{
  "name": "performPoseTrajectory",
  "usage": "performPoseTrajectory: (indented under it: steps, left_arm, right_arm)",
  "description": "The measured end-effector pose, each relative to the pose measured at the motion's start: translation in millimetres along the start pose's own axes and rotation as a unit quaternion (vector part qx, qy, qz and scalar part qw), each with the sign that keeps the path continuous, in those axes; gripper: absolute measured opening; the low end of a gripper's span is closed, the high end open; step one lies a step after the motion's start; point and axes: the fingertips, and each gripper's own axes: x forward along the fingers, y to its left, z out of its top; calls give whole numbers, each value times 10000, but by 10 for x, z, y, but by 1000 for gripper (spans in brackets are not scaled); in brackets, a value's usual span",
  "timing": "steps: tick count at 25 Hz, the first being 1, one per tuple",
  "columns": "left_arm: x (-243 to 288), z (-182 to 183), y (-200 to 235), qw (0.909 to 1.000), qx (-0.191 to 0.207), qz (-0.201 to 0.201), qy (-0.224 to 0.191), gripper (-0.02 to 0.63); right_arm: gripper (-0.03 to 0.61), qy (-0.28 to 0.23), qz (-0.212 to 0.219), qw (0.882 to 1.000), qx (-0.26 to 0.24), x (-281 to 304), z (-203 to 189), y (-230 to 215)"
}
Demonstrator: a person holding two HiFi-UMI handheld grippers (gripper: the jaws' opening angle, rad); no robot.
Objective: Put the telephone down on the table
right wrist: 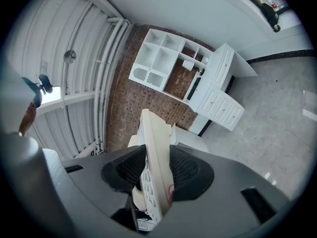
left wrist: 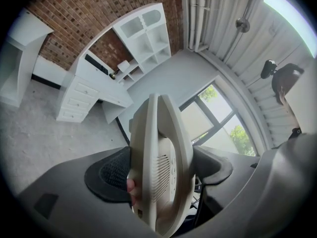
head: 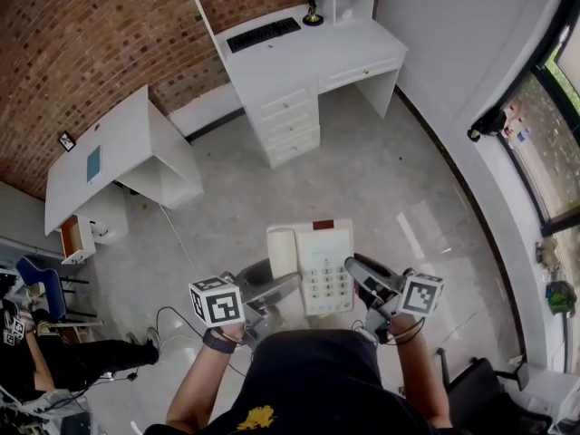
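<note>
Cream plastic push-button telephone (head: 317, 261) pinched both sides: my left gripper (head: 272, 295) on handset edge, right gripper (head: 361, 284) on keypad edge. Long axis toward white drawered desk (head: 299, 62), well apart.

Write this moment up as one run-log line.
telephone: held over floor | left hand-held gripper: shut on telephone | right hand-held gripper: shut on telephone | desk: ahead, not reached

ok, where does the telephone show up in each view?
Head view: telephone lower centre, keypad facing up.
Left gripper view: telephone lower centre, edge-on between the jaws.
Right gripper view: telephone lower centre, edge-on between the jaws.
Shared landmark: white desk with drawers, top centre, left of centre, upper right.
</note>
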Motion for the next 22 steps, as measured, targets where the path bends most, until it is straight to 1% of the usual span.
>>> performPoseTrajectory:
  steps: [4,7,9,11,14,17,19,22]
  left_arm:
    - [6,-55,28,9999,-101,77,22,402]
    - [-1,-34,55,9998,-101,127,-138,402]
    - [30,49,123,9996,-94,168,-227,400]
    - [106,249,247,9994,-171,160,-243,402]
    - [231,658,483,9995,-258,42,-190,400]
    - [354,1032,694,9995,-199,-88,-219,402]
    - [444,1301,824,9994,-139,-155,-262,402]
    - [536,1710,1008,9994,25,-286,-185,402]
  right_arm:
    - [143,8,-6,9996,284,-14,-70,-57]
    - [143,-13,109,9994,339,24,-60,-52]
    - [143,3,108,9994,320,95,8,-102]
    - [143,44,67,9996,281,267,190,-141]
    - [141,43,-80,9998,159,607,525,-200]
    - [140,-65,-269,9996,56,874,813,-291]
    - [140,-197,-295,9994,30,1072,1019,-317]
    - [140,-341,-317,9989,-46,1376,1303,-354]
